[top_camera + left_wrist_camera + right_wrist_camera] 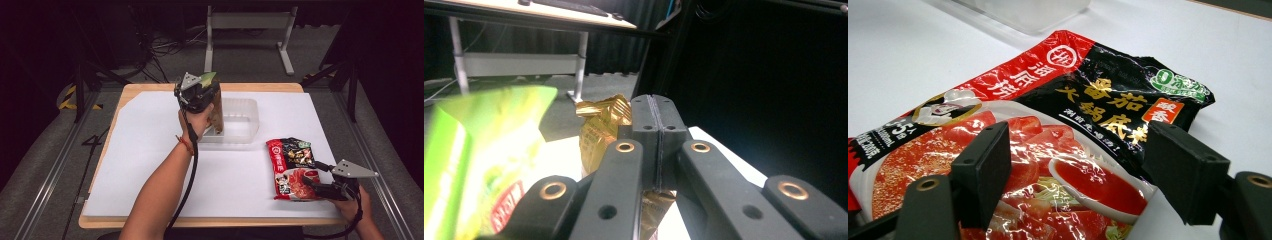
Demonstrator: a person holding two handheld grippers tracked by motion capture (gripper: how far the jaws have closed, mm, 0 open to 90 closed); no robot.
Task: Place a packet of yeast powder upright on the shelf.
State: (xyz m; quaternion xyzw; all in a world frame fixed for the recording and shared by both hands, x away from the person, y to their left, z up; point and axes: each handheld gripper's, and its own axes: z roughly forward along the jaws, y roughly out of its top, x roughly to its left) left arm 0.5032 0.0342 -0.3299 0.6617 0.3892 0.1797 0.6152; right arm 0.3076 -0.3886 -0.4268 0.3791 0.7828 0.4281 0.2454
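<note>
My left gripper [200, 92] is raised over the near left corner of a clear plastic tub [251, 111]. Its jaws are shut on a gold-brown packet [600, 131] that hangs upright beside them [217, 114]. A green snack bag [484, 165] sits close against the gripper's left side; I cannot tell whether it is pinched too. A red and black soup-base packet [294, 167] lies flat on the white sheet at the right. My right gripper [310, 173] rests at its near right corner, open, one jaw on each side of the packet [1088, 105], pads not pressing it.
The white sheet [150, 150] covers most of the wooden table [131, 89]. The tub's edge [1023, 10] lies beyond the soup packet. A metal frame stand [247, 22] and cables sit on the floor behind the table.
</note>
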